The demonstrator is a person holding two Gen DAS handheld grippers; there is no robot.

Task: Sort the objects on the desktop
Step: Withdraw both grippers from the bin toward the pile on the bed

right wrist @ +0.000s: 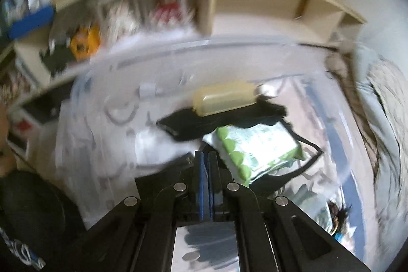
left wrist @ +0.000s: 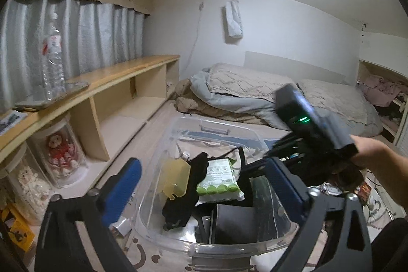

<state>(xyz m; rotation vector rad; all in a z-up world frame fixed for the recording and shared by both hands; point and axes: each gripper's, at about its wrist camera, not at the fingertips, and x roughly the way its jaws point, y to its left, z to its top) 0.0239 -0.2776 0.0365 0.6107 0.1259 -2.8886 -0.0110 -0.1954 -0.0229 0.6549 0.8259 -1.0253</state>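
A clear plastic bin (left wrist: pixel 155 228) stands on the floor mat. It holds a green-and-white wipes pack (left wrist: pixel 220 181), a yellowish plastic case (left wrist: pixel 174 176), a black cloth item (left wrist: pixel 188 193) and a dark box (left wrist: pixel 234 223). My left gripper (left wrist: pixel 204 193) is open and empty, its blue pads spread above the bin. My right gripper (right wrist: pixel 207 165) has its pads pressed together, with nothing visible between them, over the bin near the wipes pack (right wrist: pixel 257 147) and the yellowish case (right wrist: pixel 224 97). The right gripper's body (left wrist: pixel 316 119) shows in the left view. The right view is blurred.
A long wooden shelf (left wrist: pixel 109 73) runs along the left, with a water bottle (left wrist: pixel 52 55) on top and dolls in clear cases (left wrist: pixel 61 152) below. A bed with rumpled quilts (left wrist: pixel 255 91) lies behind the bin. Small packets (left wrist: pixel 364 191) lie at right.
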